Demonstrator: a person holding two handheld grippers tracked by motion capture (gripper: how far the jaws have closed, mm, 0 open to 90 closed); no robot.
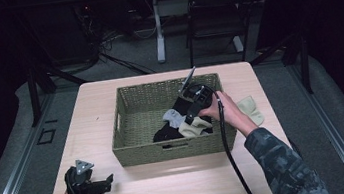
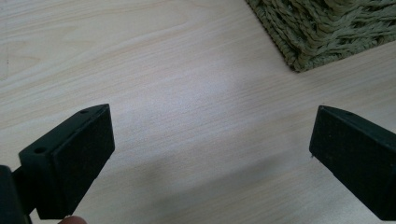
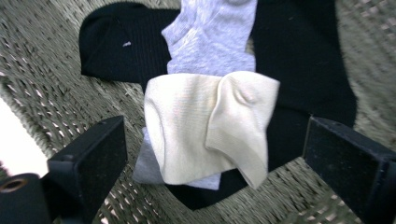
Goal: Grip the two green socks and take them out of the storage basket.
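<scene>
While my left gripper (image 1: 101,183) rests low on the pale wood-grain table (image 1: 172,188) near its front left corner, its jaws stand spread wide over bare wood, holding nothing. Just beyond it sits the rectangular olive-green woven basket (image 1: 129,133), its corner showing in the left gripper view. My right gripper (image 3: 215,168) hangs inside the basket at its right side, jaws parted and empty, above a folded cream ankle sock (image 3: 205,126). That sock lies on a light grey sock (image 3: 212,39), both atop a black ribbed sock (image 3: 116,44). Another cream sock (image 1: 251,108) lies on the table just right of the basket.
</scene>
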